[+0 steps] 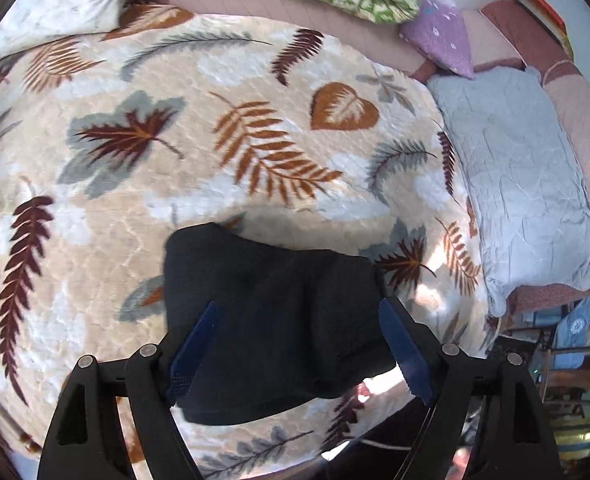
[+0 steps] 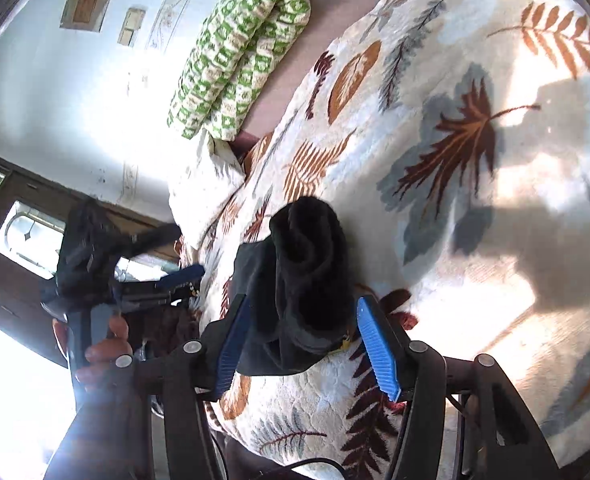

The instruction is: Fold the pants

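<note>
A cream plush blanket printed with brown, rust and grey leaves [image 1: 255,120] covers the bed, with bright sunlight and hard shadows falling across it. A pale blue quilted pillow [image 1: 523,184] lies beside a small lilac cushion [image 1: 443,36]. A green-and-white patterned quilt [image 2: 239,52] is bunched along the whitish wall [image 2: 55,100]. What seems to be a dark wooden door with glass panes [image 2: 15,232] stands beyond.
</note>
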Demonstrator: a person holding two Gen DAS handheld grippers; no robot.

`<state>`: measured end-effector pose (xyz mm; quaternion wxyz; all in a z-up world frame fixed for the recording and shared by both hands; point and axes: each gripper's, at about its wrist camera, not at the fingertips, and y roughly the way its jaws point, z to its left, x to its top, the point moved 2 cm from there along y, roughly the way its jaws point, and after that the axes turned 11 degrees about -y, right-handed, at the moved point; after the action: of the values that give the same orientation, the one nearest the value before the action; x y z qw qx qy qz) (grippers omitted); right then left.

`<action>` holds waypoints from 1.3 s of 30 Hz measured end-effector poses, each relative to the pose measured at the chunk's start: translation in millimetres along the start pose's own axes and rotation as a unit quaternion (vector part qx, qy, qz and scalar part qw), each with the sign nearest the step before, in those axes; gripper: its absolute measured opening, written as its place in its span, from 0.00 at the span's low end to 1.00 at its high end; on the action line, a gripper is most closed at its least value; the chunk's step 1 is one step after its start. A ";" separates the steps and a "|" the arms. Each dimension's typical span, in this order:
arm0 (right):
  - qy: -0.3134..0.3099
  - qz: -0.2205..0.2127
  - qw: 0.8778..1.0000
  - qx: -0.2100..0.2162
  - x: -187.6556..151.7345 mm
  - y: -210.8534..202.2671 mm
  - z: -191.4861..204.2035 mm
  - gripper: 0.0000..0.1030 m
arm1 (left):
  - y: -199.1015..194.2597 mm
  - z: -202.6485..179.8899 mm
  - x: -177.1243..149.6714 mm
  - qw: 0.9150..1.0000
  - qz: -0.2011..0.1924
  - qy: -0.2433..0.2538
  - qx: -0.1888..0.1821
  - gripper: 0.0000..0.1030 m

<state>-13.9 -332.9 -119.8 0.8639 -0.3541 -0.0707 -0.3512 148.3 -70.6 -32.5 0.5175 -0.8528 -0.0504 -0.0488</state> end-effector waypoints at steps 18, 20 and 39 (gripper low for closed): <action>-0.071 0.095 0.991 -0.056 32.6 87.1 21.5 0.49 | 63.1 80.3 -21.0 0.991 0.017 -0.133 -0.022 0.63; -0.073 0.108 0.990 -0.053 33.9 88.5 17.0 0.17 | 66.4 78.7 -21.4 0.991 0.014 -0.134 -0.004 0.52; -0.005 0.102 0.994 -0.029 34.1 53.7 -22.1 0.65 | 30.5 78.8 -46.0 0.998 -0.028 -0.055 0.007 0.78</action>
<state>43.9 -339.5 -153.7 0.8844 -0.3857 -0.0282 -0.2613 109.4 -16.3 -101.8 0.5180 -0.8490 -0.1034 -0.0160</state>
